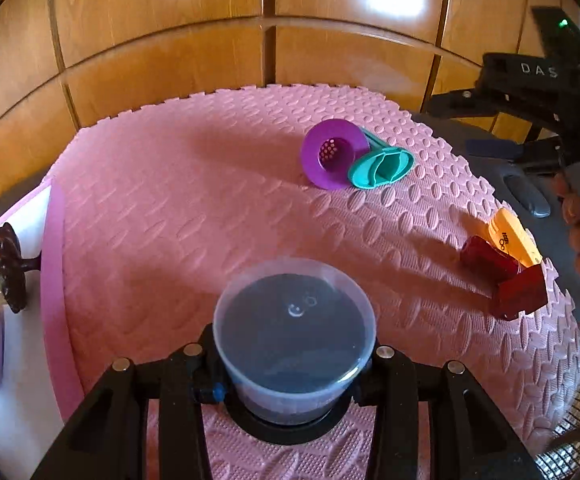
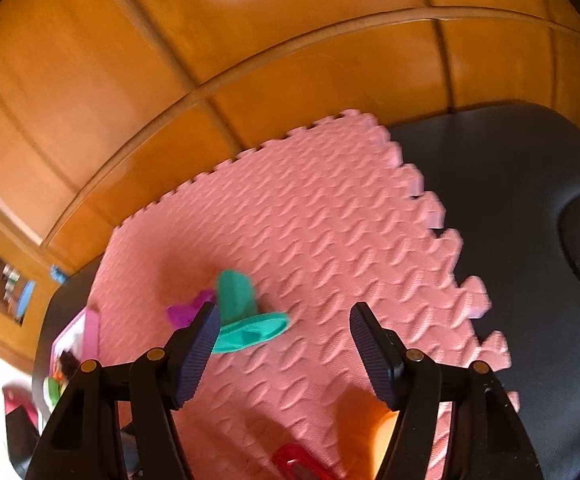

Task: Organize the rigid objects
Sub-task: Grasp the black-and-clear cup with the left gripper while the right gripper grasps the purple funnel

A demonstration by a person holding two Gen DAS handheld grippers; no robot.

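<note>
My left gripper (image 1: 293, 364) is shut on a clear plastic tub (image 1: 293, 328) with a dark inside, held over the pink foam mat (image 1: 178, 208). A purple strainer cup (image 1: 331, 154) and a teal piece (image 1: 381, 167) lie touching on the far mat. A yellow piece (image 1: 515, 236) and dark red pieces (image 1: 505, 276) lie at the mat's right edge. My right gripper (image 2: 284, 344) is open and empty above the mat, with the teal piece (image 2: 246, 312) and purple cup (image 2: 188, 310) near its left finger. It also shows in the left wrist view (image 1: 537, 96).
A pink-rimmed white tray (image 1: 52, 280) with several items stands left of the mat. Wooden cabinet doors (image 1: 250, 40) rise behind. The mat lies on a black padded surface (image 2: 529, 200). Orange (image 2: 381, 424) and red (image 2: 297, 464) pieces sit below my right gripper.
</note>
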